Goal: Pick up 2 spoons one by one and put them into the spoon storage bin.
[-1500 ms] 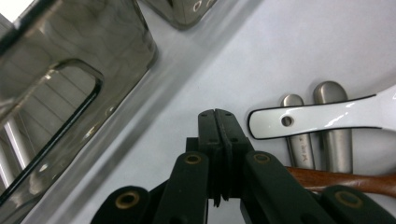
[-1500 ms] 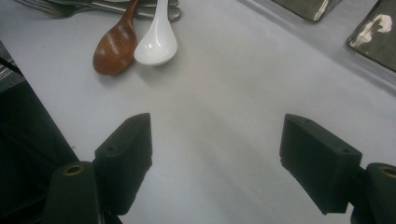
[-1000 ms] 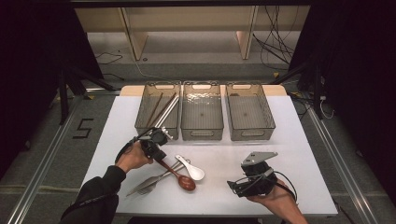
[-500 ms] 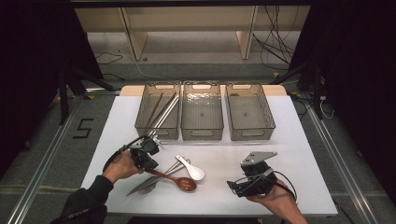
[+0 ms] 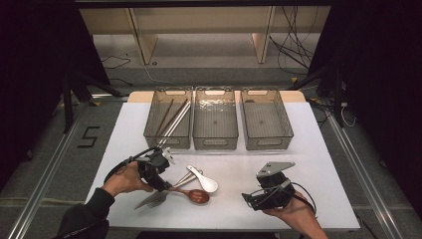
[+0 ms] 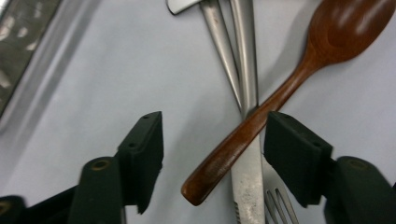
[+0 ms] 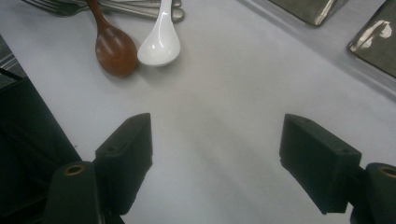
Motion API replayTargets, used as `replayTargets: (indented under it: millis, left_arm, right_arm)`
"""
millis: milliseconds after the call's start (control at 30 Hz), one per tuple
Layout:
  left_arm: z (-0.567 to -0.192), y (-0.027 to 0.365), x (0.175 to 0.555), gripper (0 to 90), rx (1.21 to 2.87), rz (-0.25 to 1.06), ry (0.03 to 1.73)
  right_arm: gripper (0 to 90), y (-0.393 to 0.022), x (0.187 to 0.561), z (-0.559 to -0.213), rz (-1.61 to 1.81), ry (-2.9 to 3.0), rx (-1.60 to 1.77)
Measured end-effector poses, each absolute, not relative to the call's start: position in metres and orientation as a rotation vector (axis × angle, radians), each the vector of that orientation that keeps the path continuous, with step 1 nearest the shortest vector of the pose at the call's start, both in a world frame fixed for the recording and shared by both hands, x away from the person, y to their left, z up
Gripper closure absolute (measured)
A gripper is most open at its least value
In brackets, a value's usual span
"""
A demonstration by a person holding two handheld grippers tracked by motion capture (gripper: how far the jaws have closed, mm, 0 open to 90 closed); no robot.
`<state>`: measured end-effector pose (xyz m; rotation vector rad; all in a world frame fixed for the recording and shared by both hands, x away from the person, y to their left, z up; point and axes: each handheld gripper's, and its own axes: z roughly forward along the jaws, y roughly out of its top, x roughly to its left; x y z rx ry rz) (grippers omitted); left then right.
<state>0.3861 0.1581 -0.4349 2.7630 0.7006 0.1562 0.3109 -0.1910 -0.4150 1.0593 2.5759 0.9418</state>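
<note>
**Dark room, lit white table**

White table (image 5: 318, 164) sits under bright light, the surroundings nearly black. Grey floor (image 5: 59, 149) with a metal rail (image 5: 47, 179) along each side and a "5" marking (image 5: 88, 136) at left. Beyond the table, a pale wooden shelf unit (image 5: 199, 25); loose black cables (image 5: 293, 45) trail on the floor at right. Dark drapes (image 5: 378, 74) on both sides.

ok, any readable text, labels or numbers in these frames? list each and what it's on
"5": a black numeral on the grey floor, left of the white table in the high view.
No print can be made out on the three clear bins, on the cutlery such as the wooden spoon, or on either gripper.
</note>
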Motion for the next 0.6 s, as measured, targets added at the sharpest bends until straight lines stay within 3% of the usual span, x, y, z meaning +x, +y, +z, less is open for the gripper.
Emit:
replayTargets:
  millis: [333,600]
  left_arm:
    - [-0.447,0.146,0.380,29.9,2.840,0.148,0.600]
    - [-0.456,0.134,0.378,40.6,2.884,0.154,0.530]
  right_arm:
    - [26.7,-0.190,0.311,-0.416,0.936,2.581,1.066]
    - [26.7,-0.190,0.311,-0.417,0.932,2.587,1.063]
